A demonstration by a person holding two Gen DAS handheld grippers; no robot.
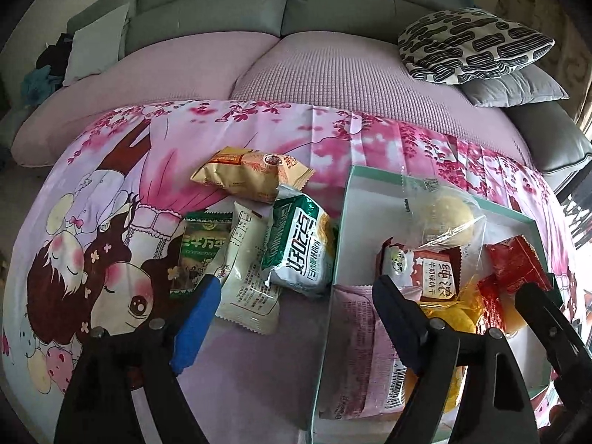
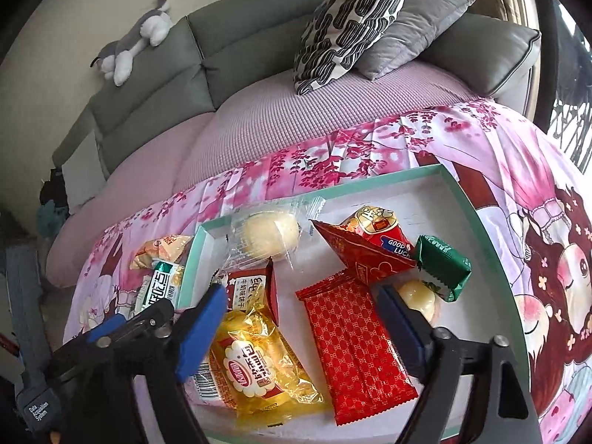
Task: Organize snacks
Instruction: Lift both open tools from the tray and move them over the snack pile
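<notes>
Both spread, pinching nothing: left gripper point(image 1: 296, 305) over cream wafer packet point(image 1: 248, 288); right gripper point(image 2: 301, 305) above red foil packet point(image 2: 353, 347); light, crinkly, slippery; best pinched mid-body.

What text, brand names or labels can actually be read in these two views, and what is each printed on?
"GOOD LUCK": red pyramid packet in the tray.
"Data Acquisition System": grey device, lower left of the right wrist view.
Chinese lettering on the green-and-white packet and red biscuit packet: large but not transcribed here.
Yellow packet logo, barcodes, fine print: too small or blurred.
</notes>
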